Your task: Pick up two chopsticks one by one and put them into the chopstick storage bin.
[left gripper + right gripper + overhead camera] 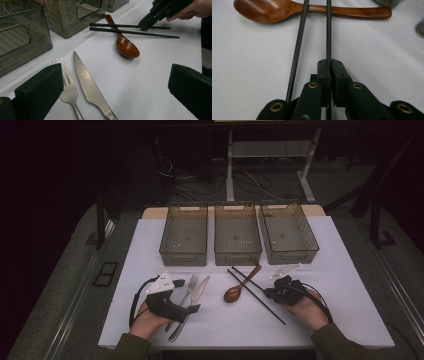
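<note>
One chopstick [328,30] is pinched!
Right gripper [329,65] is clamped shut on it for lifting; left gripper [112,85] is held wide open, empty.

You're looking at two black chopsticks [297,47] crossing a glossy reddish-brown wooden spoon [287,10] on a plain white tabletop [150,245]. Your right gripper [329,65] is showing matte black with brass-coloured rivets. The fork [68,87] and knife [87,85] are gleaming silver, and the three bins [237,237] are showing smoky translucent grey.
</note>
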A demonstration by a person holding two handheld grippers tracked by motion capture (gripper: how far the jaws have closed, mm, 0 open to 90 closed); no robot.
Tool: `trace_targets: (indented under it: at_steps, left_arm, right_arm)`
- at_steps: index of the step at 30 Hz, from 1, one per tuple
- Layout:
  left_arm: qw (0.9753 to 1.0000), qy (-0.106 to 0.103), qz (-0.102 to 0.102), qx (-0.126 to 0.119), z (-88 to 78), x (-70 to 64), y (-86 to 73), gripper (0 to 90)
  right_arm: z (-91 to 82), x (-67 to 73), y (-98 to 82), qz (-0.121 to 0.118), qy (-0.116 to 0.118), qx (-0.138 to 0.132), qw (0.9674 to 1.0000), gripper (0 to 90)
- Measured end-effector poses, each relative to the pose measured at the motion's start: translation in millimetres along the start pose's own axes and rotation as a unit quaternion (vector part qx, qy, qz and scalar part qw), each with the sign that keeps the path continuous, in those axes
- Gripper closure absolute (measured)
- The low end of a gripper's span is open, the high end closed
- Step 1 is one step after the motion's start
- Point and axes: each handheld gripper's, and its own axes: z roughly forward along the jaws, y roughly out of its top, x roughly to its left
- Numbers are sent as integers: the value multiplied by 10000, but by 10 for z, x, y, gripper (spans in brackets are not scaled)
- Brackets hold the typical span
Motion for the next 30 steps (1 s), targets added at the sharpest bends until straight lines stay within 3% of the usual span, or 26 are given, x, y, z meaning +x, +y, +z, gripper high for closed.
trace_targets:
  at_steps: [16, 30]
  left_arm:
    - [10000, 14, 14, 2, -6, -3, -7, 0]
    - [10000, 4, 12, -32, -14, 7, -12, 0]
  right_arm:
    - [-163, -81, -36, 139, 249, -299, 9991, 853]
    - [-306, -96, -52, 90, 517, -607, 9968, 853]
